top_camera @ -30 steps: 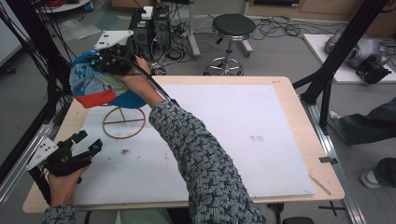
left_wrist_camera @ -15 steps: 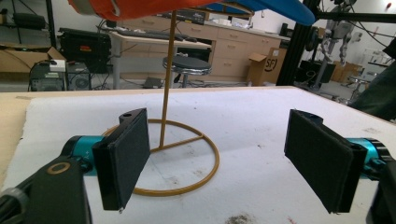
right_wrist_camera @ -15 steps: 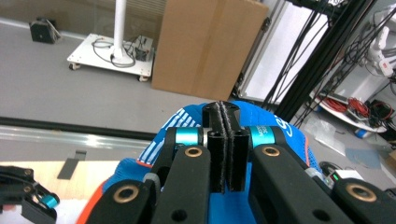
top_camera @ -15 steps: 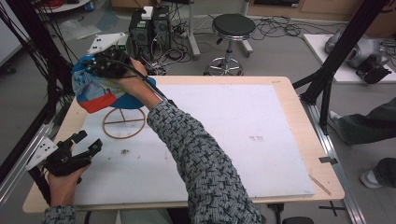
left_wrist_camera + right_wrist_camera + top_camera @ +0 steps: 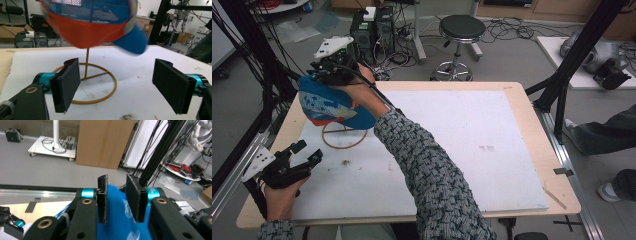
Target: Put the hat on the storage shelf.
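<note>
The right gripper [image 5: 332,70] is held up at about ten o'clock over the table [image 5: 522,107], its jaws pinched on the blue fabric of a baseball cap [image 5: 332,107]; in the right gripper view the blue cloth [image 5: 117,202] sits between the two pads with only a narrow gap left. The cap, blue with an orange lower band and a mesh back, hangs in the air over the gold wire hat stand [image 5: 343,137], whose ring base rests on the white mat [image 5: 472,145]. In the left gripper view the cap [image 5: 92,25] is blurred above the stand's upright post [image 5: 87,62], apparently not seated on it. The left gripper [image 5: 294,160] waits near seven o'clock, jaws spread wide and empty. The main risk appears to be the light stand: if the cap's band catches the post sideways, the stand could tip or skid across the mat. The grip looks like a thin pinch of cloth, so the cap might also slip free and drop crooked.
</note>
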Demonstrator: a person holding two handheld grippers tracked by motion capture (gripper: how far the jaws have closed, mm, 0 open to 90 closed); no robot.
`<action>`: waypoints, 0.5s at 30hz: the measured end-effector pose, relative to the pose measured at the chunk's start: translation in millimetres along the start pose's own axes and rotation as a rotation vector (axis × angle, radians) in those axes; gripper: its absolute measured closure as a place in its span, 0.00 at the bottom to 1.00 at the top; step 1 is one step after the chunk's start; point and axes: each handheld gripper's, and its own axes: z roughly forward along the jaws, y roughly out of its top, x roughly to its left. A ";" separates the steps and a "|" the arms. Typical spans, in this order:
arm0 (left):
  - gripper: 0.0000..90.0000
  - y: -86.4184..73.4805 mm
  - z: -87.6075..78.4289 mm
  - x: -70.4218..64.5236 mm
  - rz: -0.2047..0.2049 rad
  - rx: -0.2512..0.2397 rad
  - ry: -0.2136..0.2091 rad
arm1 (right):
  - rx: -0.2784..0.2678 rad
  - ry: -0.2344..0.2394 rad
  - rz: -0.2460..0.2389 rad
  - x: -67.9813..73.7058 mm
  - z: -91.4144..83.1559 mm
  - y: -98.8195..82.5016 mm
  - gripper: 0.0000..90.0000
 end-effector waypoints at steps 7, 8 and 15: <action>0.25 -0.1 -0.3 0.3 -0.002 0.000 0.002 | -0.017 -0.035 0.025 -6.0 -13.5 -3.4 0.70; 0.25 -0.1 0.0 0.0 -0.001 -0.001 0.001 | -0.017 -0.035 0.025 -6.0 -13.5 -3.4 0.70; 0.25 -0.4 2.1 -1.9 0.004 0.004 0.000 | -0.046 -0.086 0.071 -18.9 -43.8 -13.7 0.53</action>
